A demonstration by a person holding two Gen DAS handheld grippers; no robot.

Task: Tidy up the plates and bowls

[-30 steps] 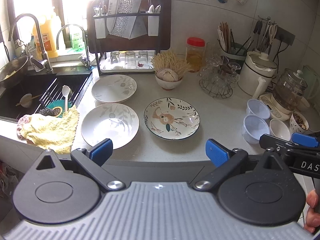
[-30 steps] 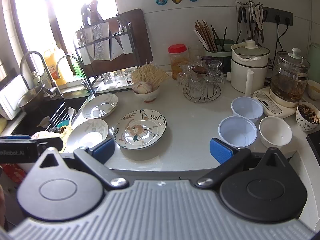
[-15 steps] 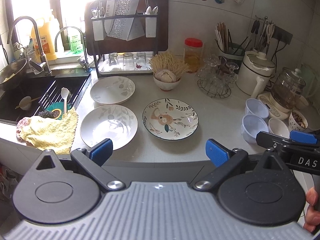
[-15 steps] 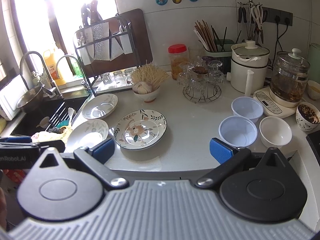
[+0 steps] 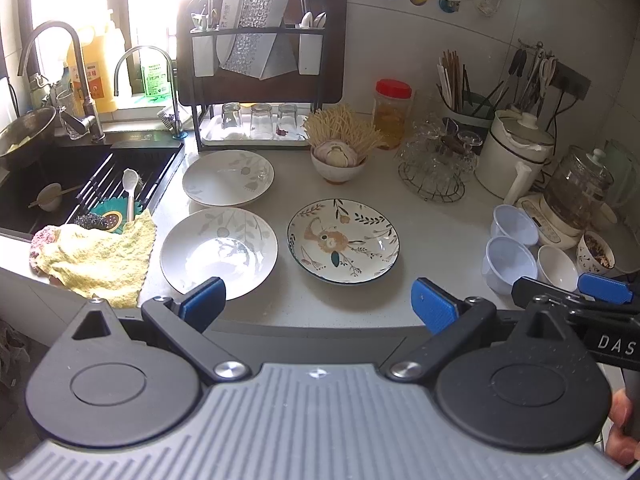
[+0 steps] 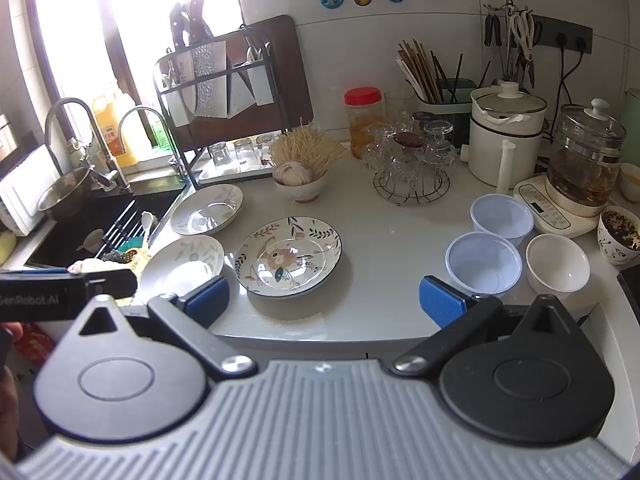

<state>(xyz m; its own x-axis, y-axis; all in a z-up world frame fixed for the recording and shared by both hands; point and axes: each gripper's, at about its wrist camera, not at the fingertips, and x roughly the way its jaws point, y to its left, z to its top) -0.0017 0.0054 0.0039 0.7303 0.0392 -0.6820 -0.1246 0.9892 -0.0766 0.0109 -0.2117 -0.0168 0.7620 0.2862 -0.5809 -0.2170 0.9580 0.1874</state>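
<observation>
Plates [image 5: 343, 240] — three spread near the counter's [image 6: 384, 240] front-left edge by the sink [image 5: 48, 184], bowls [image 6: 483, 263] clustered at the front-right; left gripper [image 5: 318, 304] and right gripper [image 6: 324, 300] both hang off the front edge, jaws apart, empty. Risk: glazed rims on a glossy counter — a shallow pinch could let a plate slide or tip. Cluttered kitchen, glassware rack [image 6: 412, 168] behind.

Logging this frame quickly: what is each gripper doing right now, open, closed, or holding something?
Left gripper: open, holding nothing, short of the counter.
Right gripper: open, holding nothing, short of the counter.
</observation>
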